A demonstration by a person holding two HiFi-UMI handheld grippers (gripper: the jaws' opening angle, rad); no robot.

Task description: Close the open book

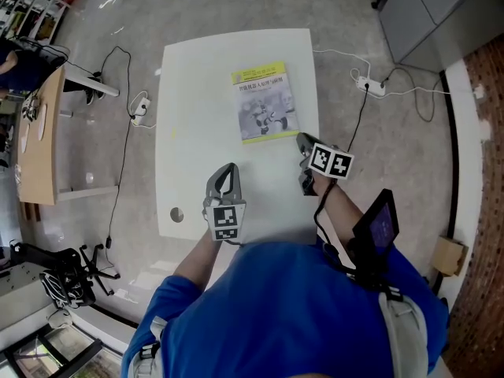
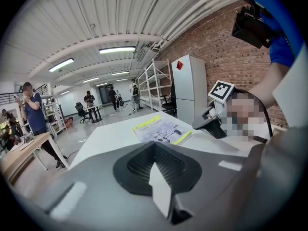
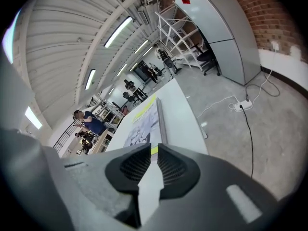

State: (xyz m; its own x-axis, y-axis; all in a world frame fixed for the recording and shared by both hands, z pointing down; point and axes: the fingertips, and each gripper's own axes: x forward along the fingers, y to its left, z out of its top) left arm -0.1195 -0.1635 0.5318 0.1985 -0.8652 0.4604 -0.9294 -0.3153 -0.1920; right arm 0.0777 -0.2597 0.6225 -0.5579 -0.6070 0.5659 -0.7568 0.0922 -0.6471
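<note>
The book (image 1: 265, 105) lies flat and closed on the white table (image 1: 197, 132), its yellow-and-grey cover facing up, toward the far right side. It also shows in the left gripper view (image 2: 161, 130) and the right gripper view (image 3: 144, 124). My left gripper (image 1: 229, 167) hovers over the table's near middle, well short of the book, jaws together with nothing in them (image 2: 155, 146). My right gripper (image 1: 302, 139) sits just off the book's near right corner, clear of it. Its jaws (image 3: 154, 148) stand a narrow slit apart and hold nothing.
A small round hole (image 1: 176, 214) marks the table's near left. On the floor a power strip (image 1: 370, 85) with cables lies to the right. A wooden desk (image 1: 39, 132) stands at left, a grey cabinet (image 1: 433, 14) at upper right. People stand far back.
</note>
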